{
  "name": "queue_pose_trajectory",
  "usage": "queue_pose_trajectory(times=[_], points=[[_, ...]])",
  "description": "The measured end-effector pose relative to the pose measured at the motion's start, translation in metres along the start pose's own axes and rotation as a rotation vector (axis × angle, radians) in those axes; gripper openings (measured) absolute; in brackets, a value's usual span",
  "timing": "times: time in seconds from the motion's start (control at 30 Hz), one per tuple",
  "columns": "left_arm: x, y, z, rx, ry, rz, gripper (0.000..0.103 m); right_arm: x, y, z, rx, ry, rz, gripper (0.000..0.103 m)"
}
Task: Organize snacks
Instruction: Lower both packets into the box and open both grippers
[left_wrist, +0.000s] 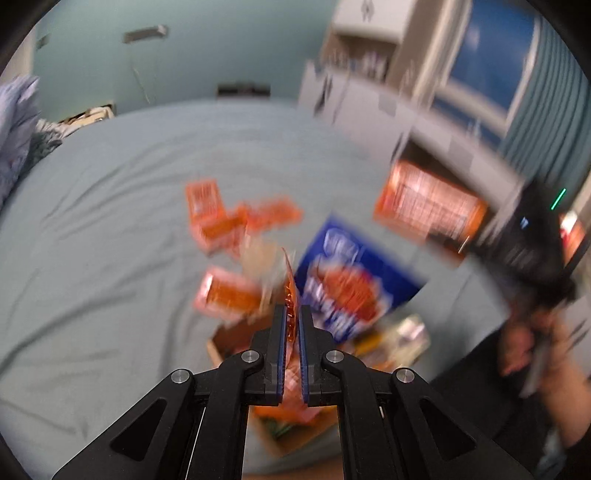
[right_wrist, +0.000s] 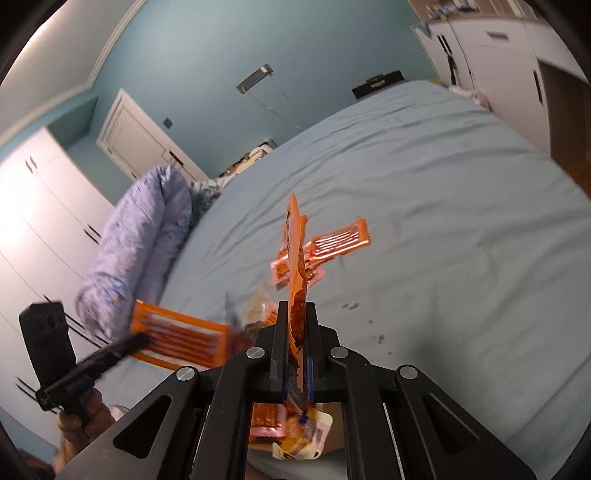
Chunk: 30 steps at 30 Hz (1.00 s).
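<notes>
Blurred bed (left_wrist: 110, 221), both grippers (left_wrist: 291, 332) (right_wrist: 297, 332) pinching edge-on orange packets (left_wrist: 290, 295) (right_wrist: 295, 258), labels unreadable.

- Orange packet (right_wrist: 297, 280) between the right jaws: glossy, crinkled foil-like film.
- Packet (left_wrist: 290, 295) between the left jaws: thin, shiny orange film.
- Sheet (right_wrist: 424, 192) beyond the jaws: matt, softly creased blue cloth.
- Gripper arms (left_wrist: 236, 387): matt black plastic with bright metal screw heads.
- Box (left_wrist: 275, 439) below the left jaws: brown cardboard.
</notes>
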<state>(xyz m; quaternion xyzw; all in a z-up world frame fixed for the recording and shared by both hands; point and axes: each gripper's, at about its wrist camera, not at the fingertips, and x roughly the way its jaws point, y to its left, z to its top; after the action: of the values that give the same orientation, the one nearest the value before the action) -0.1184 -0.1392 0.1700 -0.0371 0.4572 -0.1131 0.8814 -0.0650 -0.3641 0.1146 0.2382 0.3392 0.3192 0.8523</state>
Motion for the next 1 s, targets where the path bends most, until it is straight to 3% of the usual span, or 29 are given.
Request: queue_pose_trajectory(times=[0.07,0.13,0.17,0.2,0.3,0.47,0.6,0.73,1.0], points=[[0.012,-0.007,-0.001,0.037,0.038,0.042,0.013,0.002,0.004,0.000,-0.021,0.007,-0.012,0.004],[0.013,-0.011,0.000,0.054,0.026,0.080,0.042,0.004,0.010,-0.002,-0.037,0.015,-0.010,0.004],[0.010,-0.011,0.000,0.058,0.007,0.092,0.066,0.004,0.012,-0.003,-0.059,0.016,-0.008,0.004],[0.004,-0.012,0.001,0.063,-0.039,0.117,0.077,0.005,0.018,0.002,-0.075,0.015,0.000,0.004],[-0.010,-0.006,0.001,0.043,-0.116,0.168,0.077,0.001,0.026,0.003,-0.120,0.008,0.034,0.004],[-0.015,0.024,0.005,-0.094,-0.132,0.269,0.077,0.001,0.029,0.000,-0.192,0.011,0.067,0.004],[-0.010,0.052,0.006,-0.224,-0.104,0.295,0.077,0.000,0.036,-0.006,-0.254,0.038,0.152,0.004],[-0.004,0.072,0.001,-0.313,-0.056,0.251,0.077,0.002,0.041,-0.011,-0.320,0.074,0.228,0.004],[0.007,0.072,-0.002,-0.316,-0.014,0.255,0.077,0.056,0.066,-0.029,-0.470,0.260,0.130,0.004]])
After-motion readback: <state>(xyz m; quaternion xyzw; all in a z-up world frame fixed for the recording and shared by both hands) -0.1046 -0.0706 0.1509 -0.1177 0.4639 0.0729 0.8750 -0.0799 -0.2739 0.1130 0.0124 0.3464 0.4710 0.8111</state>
